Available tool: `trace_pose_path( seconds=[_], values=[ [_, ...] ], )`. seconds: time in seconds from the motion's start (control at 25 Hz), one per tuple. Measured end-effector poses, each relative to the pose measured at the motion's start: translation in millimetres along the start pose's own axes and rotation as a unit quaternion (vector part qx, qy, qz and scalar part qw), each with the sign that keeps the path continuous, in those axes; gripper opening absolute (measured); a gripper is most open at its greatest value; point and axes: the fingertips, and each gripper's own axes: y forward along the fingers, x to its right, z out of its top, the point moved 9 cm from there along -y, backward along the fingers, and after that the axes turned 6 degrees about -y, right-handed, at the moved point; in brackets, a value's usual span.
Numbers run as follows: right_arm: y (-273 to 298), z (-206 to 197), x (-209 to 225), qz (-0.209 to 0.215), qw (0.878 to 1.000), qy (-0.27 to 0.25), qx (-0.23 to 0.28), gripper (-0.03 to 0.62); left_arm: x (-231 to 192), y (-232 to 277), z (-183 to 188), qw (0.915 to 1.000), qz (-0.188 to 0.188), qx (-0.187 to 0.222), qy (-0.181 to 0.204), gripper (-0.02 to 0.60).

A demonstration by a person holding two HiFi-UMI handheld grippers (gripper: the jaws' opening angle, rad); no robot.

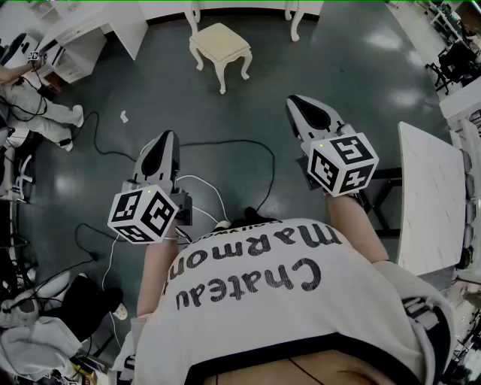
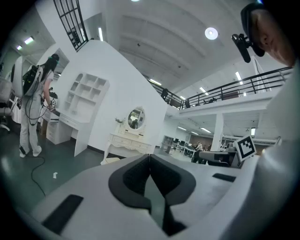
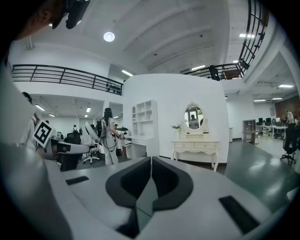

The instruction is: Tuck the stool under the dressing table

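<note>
A cream stool [image 1: 220, 48] with curved white legs stands on the dark floor at the top of the head view, out in front of the white dressing table [image 1: 242, 7] whose legs show at the top edge. The dressing table [image 3: 195, 147] with its oval mirror shows straight ahead in the right gripper view, and the dressing table [image 2: 125, 142] is farther off in the left gripper view, a corner of the stool [image 2: 111, 161] below it. My left gripper [image 1: 166, 138] and right gripper [image 1: 295, 102] are both shut and empty, held well short of the stool.
A person [image 1: 34, 101] works at a white shelf desk [image 1: 83, 34] at the upper left. Cables [image 1: 225, 162] trail over the floor between the grippers. A white table [image 1: 428, 199] stands at the right, office chairs [image 1: 455, 64] beyond it. Bags lie at the lower left.
</note>
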Motion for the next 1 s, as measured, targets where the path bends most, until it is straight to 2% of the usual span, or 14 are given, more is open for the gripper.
trace_pose_path(
  seconds=[0.2,0.52,0.76,0.84,1.0],
  values=[
    [10,-6,-10,-0.001,1.000,0.006,-0.005,0.028,-13,-2,0,1.0000,-0.005,-0.004,0.000,0.023],
    [50,-14,-31,-0.011,0.999,0.027,-0.015,0.028,-59,3,17,0.9999,-0.010,-0.014,0.002,0.023],
    [77,-13,-52,-0.031,0.997,0.075,0.003,0.028,-102,1,29,0.9990,-0.044,-0.012,-0.002,0.023],
    [81,-16,-59,-0.037,0.997,0.071,0.001,0.028,-113,2,28,0.9983,-0.056,-0.013,-0.003,0.023],
    [91,-17,-65,-0.051,0.998,0.044,-0.017,0.028,-130,4,24,0.9981,-0.057,-0.023,-0.008,0.023]
  ],
)
